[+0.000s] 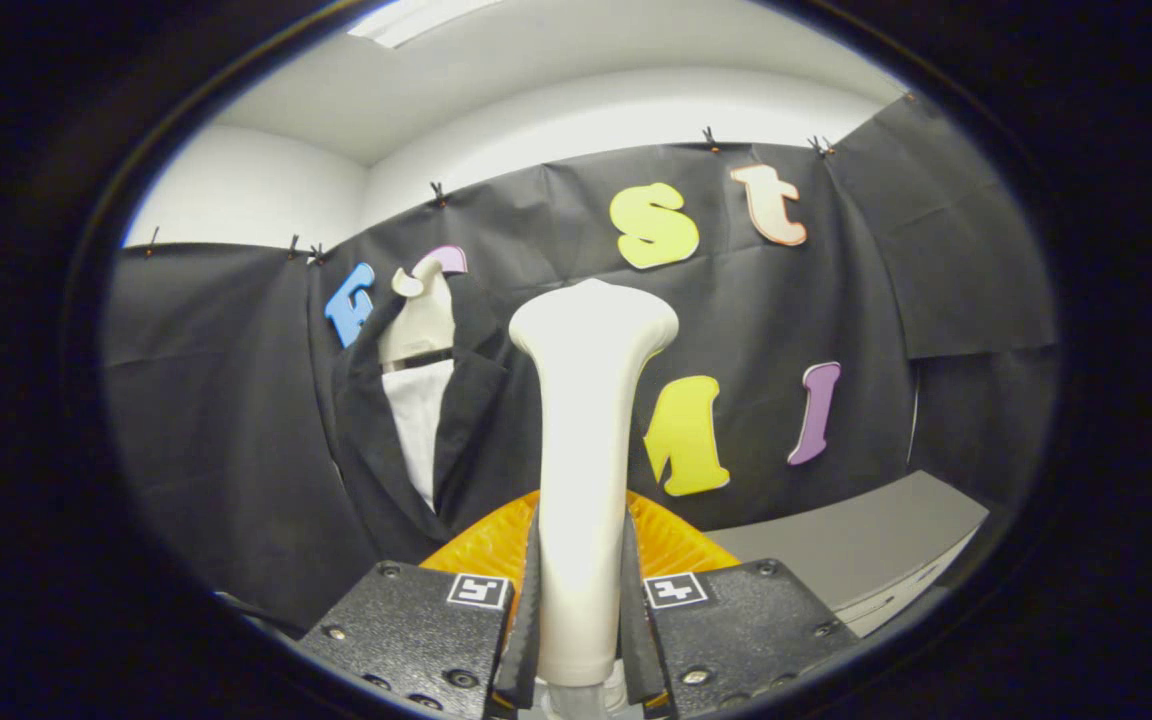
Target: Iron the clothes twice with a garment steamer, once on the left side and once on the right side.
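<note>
Gripper view: the tool (581, 610) is closed on the steamer (586, 450), with both dark ribbed fingers (526, 620) pressing against opposite sides of its cream-white handle. The handle stands upright between the fingers and rises straight ahead of them, widening at the top into a rounded head. Each black finger block carries a small square black-and-white marker on its upper inner corner.

Directly behind the handle, just beyond the fingers, an orange ribbed fan-shaped piece (676, 545) shows on both sides of the handle. Whether it is part of the steamer cannot be told.

The clothes hang beyond the fingers and to the left of the steamer head, well apart from it. They consist of a black jacket (376, 440) with its front open over a white shirt (416, 425). The garments are mounted on a pale form (424, 315) with a hook-shaped top, against the black cloth wall of the booth. The steamer head is not touching the jacket; a band of black wall cloth is visible between them.

To the right of the fingers, lower down, a grey worktop (856, 545) with a lighter front edge extends toward the wall. Above the black cloth, a white room wall and ceiling (536, 90) are visible.
</note>
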A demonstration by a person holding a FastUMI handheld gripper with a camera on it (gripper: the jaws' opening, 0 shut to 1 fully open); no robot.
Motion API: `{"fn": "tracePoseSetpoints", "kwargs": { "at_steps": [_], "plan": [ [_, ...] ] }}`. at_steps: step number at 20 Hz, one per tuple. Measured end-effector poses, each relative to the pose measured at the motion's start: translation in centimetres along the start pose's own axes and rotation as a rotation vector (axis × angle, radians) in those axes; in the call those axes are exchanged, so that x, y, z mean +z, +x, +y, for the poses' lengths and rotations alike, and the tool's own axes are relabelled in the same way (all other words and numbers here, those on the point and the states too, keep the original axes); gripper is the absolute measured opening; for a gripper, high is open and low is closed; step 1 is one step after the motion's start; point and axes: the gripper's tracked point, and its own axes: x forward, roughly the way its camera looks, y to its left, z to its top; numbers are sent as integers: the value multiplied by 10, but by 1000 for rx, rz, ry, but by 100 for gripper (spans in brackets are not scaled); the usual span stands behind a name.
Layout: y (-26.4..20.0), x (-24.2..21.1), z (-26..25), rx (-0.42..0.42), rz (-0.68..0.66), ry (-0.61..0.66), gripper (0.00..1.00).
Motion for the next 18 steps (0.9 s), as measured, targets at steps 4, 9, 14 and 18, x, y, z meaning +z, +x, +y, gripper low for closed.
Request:
{"fn": "tracePoseSetpoints", "kwargs": {
  "at_steps": [4, 9, 14, 18],
  "plan": [
    [20, 7, 43, 39, -4, -10, 36],
    [38, -7, 70, 55, 32, -20, 36],
    [43, -32, 74, 45, 81, -56, 36],
    [37, -55, 70, 37, 114, -76, 36]
  ]
}}
